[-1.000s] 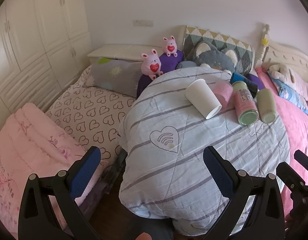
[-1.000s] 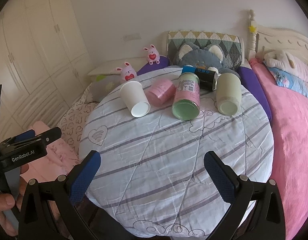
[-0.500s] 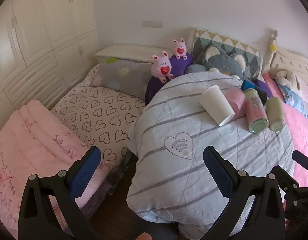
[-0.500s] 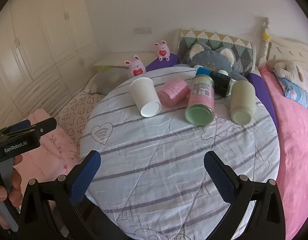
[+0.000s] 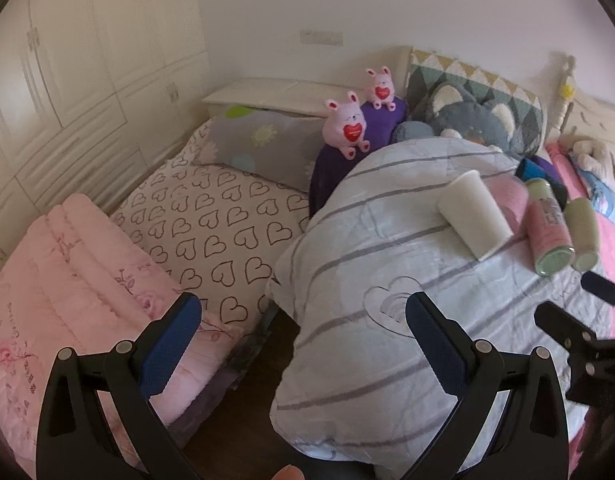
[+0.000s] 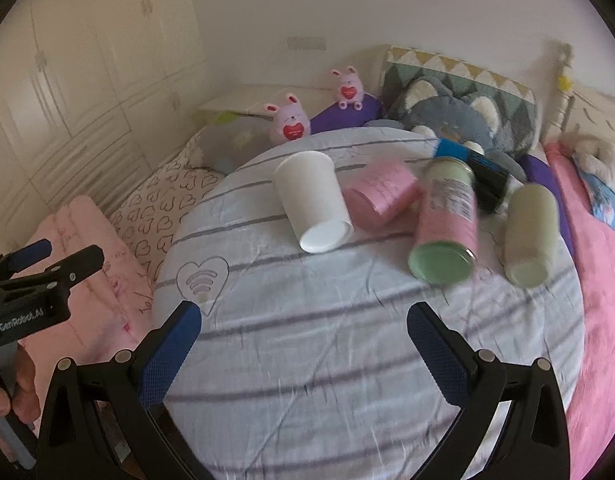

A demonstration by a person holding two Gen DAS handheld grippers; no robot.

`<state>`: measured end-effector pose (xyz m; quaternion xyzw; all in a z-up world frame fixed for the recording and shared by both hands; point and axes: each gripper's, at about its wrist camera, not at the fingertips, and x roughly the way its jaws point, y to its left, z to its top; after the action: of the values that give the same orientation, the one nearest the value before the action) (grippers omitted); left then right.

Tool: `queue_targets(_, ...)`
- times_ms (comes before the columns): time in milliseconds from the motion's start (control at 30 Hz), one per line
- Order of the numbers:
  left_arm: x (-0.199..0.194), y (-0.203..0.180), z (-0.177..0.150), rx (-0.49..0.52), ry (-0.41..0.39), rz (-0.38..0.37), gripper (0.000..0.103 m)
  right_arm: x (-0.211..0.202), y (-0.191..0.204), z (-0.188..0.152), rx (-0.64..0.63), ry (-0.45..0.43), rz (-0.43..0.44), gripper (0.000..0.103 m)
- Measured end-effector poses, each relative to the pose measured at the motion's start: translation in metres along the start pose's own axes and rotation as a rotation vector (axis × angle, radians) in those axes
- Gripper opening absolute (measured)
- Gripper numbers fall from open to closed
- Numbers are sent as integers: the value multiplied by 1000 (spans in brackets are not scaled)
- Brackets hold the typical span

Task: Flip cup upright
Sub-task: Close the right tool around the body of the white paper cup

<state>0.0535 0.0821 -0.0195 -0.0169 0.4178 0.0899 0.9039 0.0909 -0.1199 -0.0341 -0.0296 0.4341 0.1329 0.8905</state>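
A white paper cup (image 6: 313,200) lies on its side on a round table under a grey striped cloth (image 6: 347,340), its mouth toward me; it also shows in the left wrist view (image 5: 473,212). Next to it lie a pink cup (image 6: 381,194), a pink-and-green bottle (image 6: 445,222) and a pale green tumbler (image 6: 529,232). My right gripper (image 6: 303,344) is open and empty over the table's near part, well short of the cups. My left gripper (image 5: 303,340) is open and empty at the table's left edge, and shows in the right wrist view (image 6: 47,272).
A blue-black can (image 6: 485,174) lies behind the bottle. A bed with a heart-print sheet (image 5: 211,224) and a folded pink quilt (image 5: 67,280) lies left of the table. Plush rabbits (image 5: 345,126), a grey cat pillow (image 5: 471,120) and a pink bed (image 6: 599,300) surround it.
Both grippers have swung left: the cups and table have slid rightward in both views. The right view has drawn a little closer to the cups. Both jaws stay open.
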Motion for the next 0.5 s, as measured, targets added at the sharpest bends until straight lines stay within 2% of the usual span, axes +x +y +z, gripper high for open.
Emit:
queue_targets(167,22,8,7,-13,22,25,103,39,6,29,-62,30,19,103)
queue_targets(333,44,14,11,-25,47,41,103,66,11,55,-146,35,17,98)
queue_targets(367,48,14,11,-23,53,39,103,72,12,60,-160,42,10,95)
queue_targets(433,55,14,11,-22,66,36,103,84,11,67,-175,69,-10,76)
queue_targets(500,62,13,10,-20,83,29,103,99,9,72,-193,95,-42,74)
